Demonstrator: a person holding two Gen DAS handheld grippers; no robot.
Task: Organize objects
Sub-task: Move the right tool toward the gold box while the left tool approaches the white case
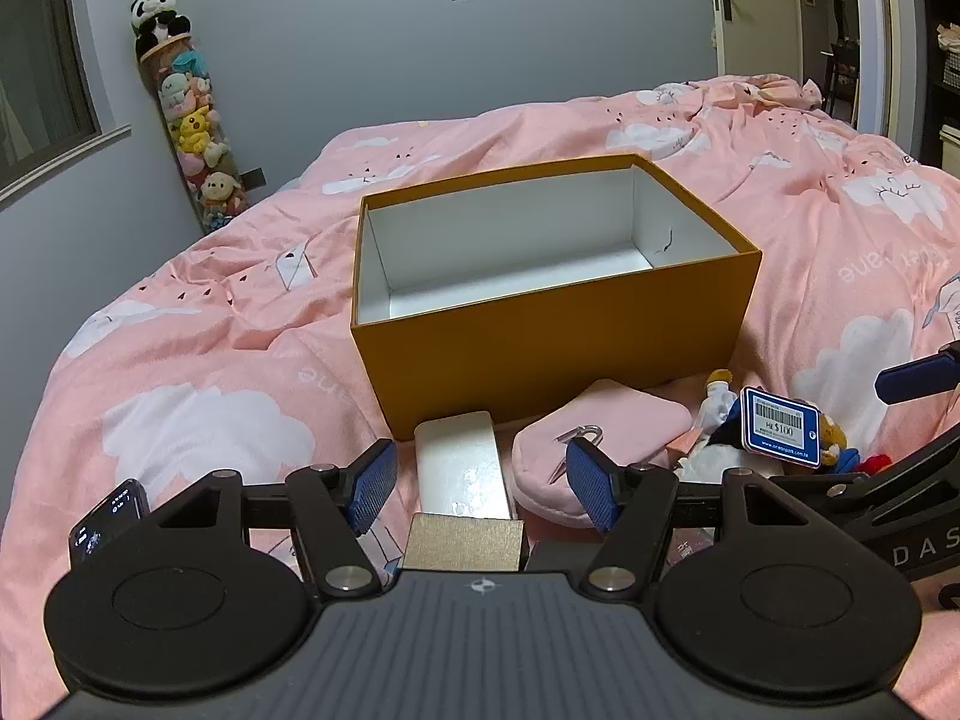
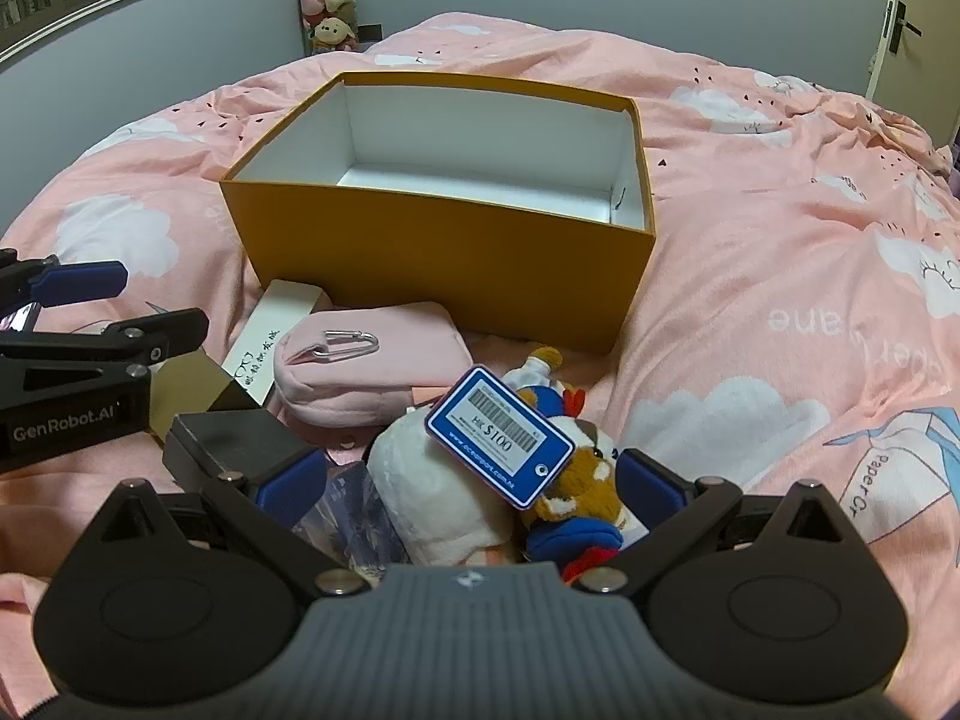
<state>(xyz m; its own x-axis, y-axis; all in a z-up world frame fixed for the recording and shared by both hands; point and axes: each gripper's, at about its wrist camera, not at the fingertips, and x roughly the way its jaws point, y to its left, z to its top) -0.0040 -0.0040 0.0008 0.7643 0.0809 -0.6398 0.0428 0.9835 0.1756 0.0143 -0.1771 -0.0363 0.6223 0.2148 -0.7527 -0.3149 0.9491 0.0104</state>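
Observation:
An empty orange box with a white inside stands on the pink bed; it also shows in the right wrist view. In front of it lie a white carton, a pink pouch with a carabiner, and a plush toy with a blue price tag. My left gripper is open, its pads either side of the white carton's near end. My right gripper is open around the plush toy. A dark box lies by its left finger.
The pink cloud-print duvet covers the whole bed. A tall tube of plush toys leans on the grey wall at the back left. A door is at the back right. A small lit device sits at my left.

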